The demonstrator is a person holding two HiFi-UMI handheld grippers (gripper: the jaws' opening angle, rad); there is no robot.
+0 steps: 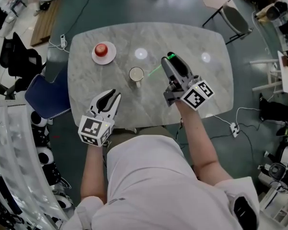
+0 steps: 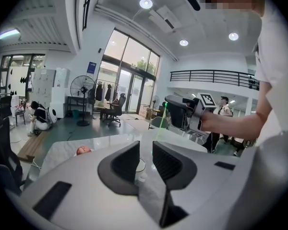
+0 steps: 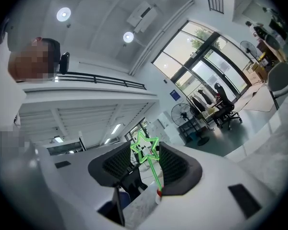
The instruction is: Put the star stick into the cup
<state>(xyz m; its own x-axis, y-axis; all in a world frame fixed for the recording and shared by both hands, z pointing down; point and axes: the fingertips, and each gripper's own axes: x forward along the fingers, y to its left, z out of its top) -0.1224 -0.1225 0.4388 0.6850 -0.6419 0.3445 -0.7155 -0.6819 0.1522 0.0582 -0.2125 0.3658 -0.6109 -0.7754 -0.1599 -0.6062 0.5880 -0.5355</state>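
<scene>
Nearest to the camera is the person's white shirt (image 1: 144, 176); beyond it both grippers are over the marble table (image 1: 86, 80). High above the table, the right gripper (image 1: 172, 57) clamps the green star head of the star stick (image 3: 145, 149) between its pads. The thin stem slants down from the jaws toward the cup (image 1: 136, 74). Its lower end is near the rim and, as far as I can tell, not inside.

Closer to the person is the left gripper (image 1: 114, 96), with its jaws a little apart and nothing between them (the cup shows through the gap in its own view). An apple (image 1: 101, 49) on a plate (image 1: 95, 57) stands well apart, at the far left.

I judge that the carrying step is almost done and the insertion is not yet begun. The next move calls for bringing the stem's lower end over the cup's mouth, turning the stick more upright, lowering it, and only then releasing. Nobody holds the cup, so a sideways push from the stem could probably tip it.
</scene>
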